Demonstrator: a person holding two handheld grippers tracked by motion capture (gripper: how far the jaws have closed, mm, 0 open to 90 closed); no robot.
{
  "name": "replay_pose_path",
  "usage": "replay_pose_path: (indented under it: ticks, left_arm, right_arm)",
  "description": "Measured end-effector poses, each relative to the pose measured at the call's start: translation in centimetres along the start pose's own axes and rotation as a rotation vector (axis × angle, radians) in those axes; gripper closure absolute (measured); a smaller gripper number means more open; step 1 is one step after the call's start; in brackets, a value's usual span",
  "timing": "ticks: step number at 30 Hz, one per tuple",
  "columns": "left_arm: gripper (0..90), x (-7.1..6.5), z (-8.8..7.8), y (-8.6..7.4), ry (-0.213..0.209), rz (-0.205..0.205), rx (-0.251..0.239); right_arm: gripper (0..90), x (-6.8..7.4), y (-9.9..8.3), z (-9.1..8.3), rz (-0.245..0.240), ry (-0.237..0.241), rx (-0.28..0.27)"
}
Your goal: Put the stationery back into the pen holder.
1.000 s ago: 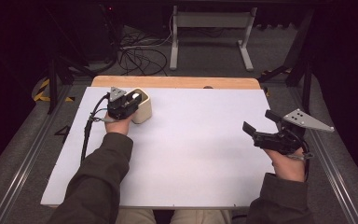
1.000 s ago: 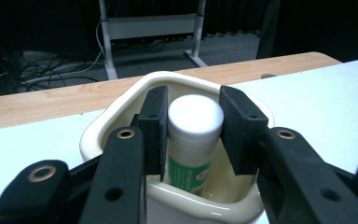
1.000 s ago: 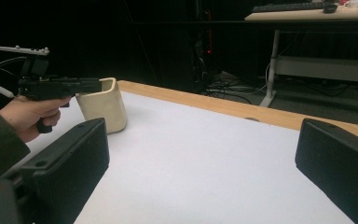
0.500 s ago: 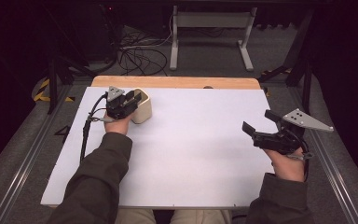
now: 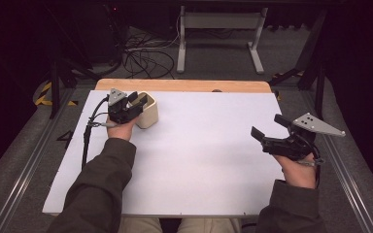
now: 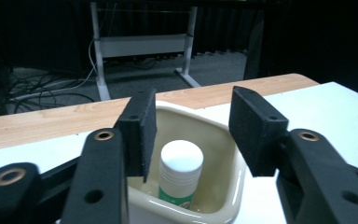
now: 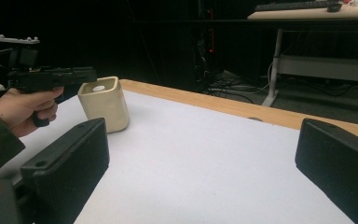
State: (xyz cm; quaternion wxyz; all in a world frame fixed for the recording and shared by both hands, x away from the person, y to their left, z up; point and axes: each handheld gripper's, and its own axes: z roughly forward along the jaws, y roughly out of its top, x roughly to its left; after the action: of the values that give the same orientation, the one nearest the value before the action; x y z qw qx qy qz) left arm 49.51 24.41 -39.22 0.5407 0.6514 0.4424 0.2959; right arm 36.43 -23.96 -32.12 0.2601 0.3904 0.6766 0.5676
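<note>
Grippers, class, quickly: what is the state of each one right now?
Left gripper: open, above the cream cup, holding nothing.
Right gripper: open, holding nothing.

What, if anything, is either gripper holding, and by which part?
Nothing is held. The left gripper hovers open above the cream square cup containing a white-capped bottle; the right gripper is open over the white table.

Looks like a lab or test room: dark walls, white worktop (image 5: 199,165) on a wooden base, loose cables (image 5: 143,56) on grey carpet, metal desk frame (image 5: 218,34) behind, keyboard (image 7: 291,6) on another desk, hazard tape (image 5: 42,93).
</note>
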Motion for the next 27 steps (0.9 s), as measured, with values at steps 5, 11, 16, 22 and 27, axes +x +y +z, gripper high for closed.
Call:
replay_pose_path:
  ticks: [5, 11, 16, 22, 27]
  left_arm:
    - [46.6, -0.2, -0.4, 0.2, -0.011, 0.006, -0.006]
    - [42.6, -0.4, -1.0, 0.3, -0.027, 0.002, -0.015]
    - [37.8, -0.3, -1.5, 0.4, -0.038, -0.011, -0.023]
    - [33.6, -0.5, -2.4, 0.4, -0.049, 0.001, -0.03]
    - [26.6, -0.8, -3.2, 0.5, -0.055, 0.003, -0.03]
  right_arm:
    - [3.2, 0.0, 0.0, 0.1, 0.002, 0.006, 0.002]
    - [3.2, 0.0, -0.1, 0.2, 0.004, 0.007, 0.0]
    - [3.2, 0.0, -0.1, 0.3, 0.007, 0.007, 0.002]
    - [3.3, 0.1, -0.1, 0.5, 0.002, 0.011, 0.004]
    - [3.2, 0.2, -0.1, 0.7, 0.005, 0.014, 0.005]
